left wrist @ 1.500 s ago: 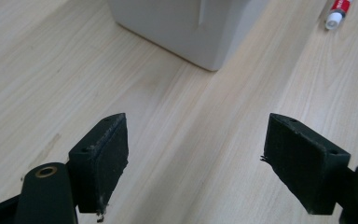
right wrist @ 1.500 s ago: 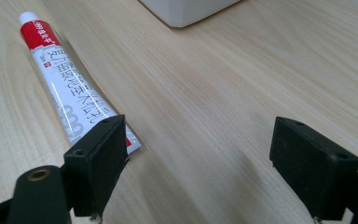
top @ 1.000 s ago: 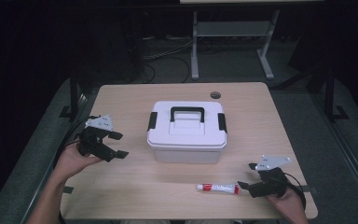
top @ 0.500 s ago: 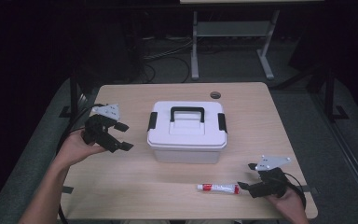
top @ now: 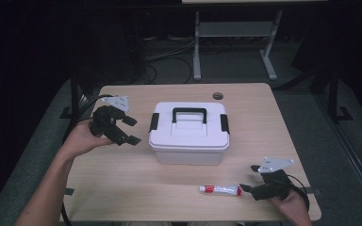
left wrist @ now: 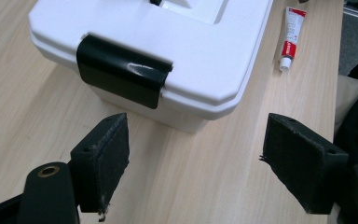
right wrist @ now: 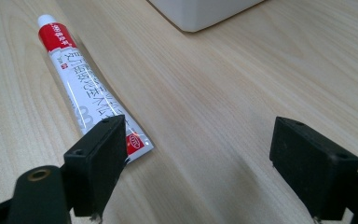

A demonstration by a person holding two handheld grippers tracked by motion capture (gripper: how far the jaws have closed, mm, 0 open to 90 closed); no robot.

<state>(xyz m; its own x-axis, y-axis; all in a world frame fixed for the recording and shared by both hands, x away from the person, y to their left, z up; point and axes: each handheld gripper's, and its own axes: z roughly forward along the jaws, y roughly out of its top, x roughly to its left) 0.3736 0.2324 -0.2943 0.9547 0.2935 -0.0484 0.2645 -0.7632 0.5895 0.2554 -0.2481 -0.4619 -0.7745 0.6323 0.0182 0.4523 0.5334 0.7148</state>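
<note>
A white plastic box (top: 188, 134) with a black handle (top: 189, 114) and black side latches stands shut in the middle of the wooden table (top: 122, 183). My left gripper (top: 131, 130) hovers open just left of the box, its jaws facing the left latch (left wrist: 121, 70). A red-and-white tube (top: 220, 189) lies near the front edge. My right gripper (top: 250, 178) rests open beside the tube's flat end (right wrist: 133, 140), with nothing between the jaws.
A round cable hole (top: 218, 96) sits at the table's back edge. Behind the table stands a grey metal frame (top: 235, 33) on a dark floor with cables. Bare wood lies left and front left of the box.
My left gripper has risen and moved right and away from me, toward the box's left side. The right gripper, the tube and the box have stayed put.
</note>
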